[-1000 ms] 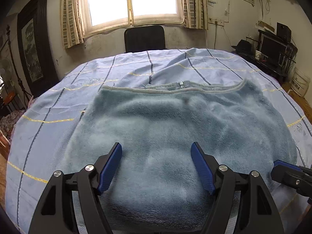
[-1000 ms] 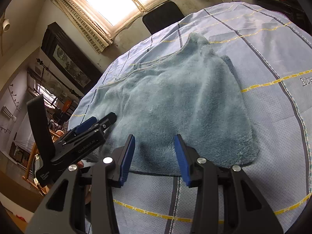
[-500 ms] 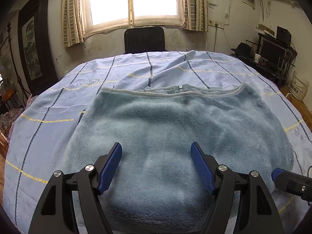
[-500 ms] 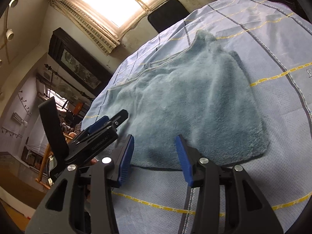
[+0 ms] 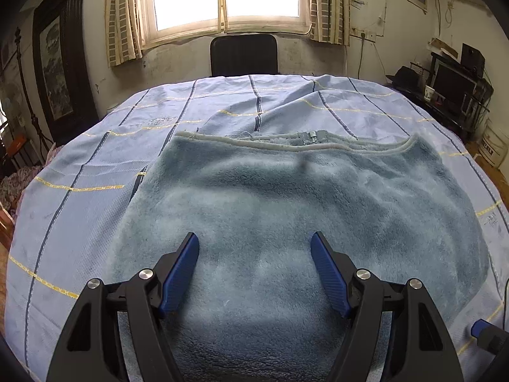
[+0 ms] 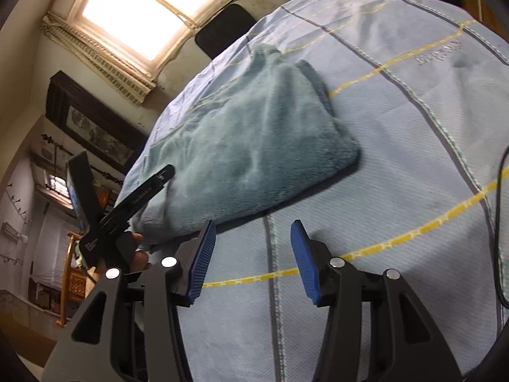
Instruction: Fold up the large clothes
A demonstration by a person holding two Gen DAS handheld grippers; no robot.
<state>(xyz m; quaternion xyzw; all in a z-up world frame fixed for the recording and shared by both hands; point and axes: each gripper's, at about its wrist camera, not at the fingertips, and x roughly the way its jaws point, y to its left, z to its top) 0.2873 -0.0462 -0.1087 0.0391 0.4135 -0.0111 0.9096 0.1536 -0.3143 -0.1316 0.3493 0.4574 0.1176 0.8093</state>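
Observation:
A fluffy grey-blue fleece garment (image 5: 286, 210) lies folded flat on the light blue bedsheet (image 5: 95, 159), its pale hem and a zipper along the far edge. My left gripper (image 5: 254, 248) hovers open over the garment's near part, nothing between its blue pads. In the right wrist view the same garment (image 6: 254, 146) lies up and to the left. My right gripper (image 6: 253, 232) sits over bare bedsheet (image 6: 397, 159) just off the garment's near edge, its jaws opening with nothing between them. The left gripper (image 6: 127, 203) shows at the left of that view, held by a hand.
A black chair (image 5: 243, 54) stands beyond the bed under the window. A dark framed picture (image 5: 57, 73) leans at the left wall. Shelves with electronics (image 5: 455, 89) stand at the right. A thin black cable (image 6: 496, 222) runs along the bed's right side.
My right gripper has slid right, off the garment onto the bare sheet, rolling and widening its jaws. In the left wrist view its tip has dropped toward the lower right corner. The left gripper stays put.

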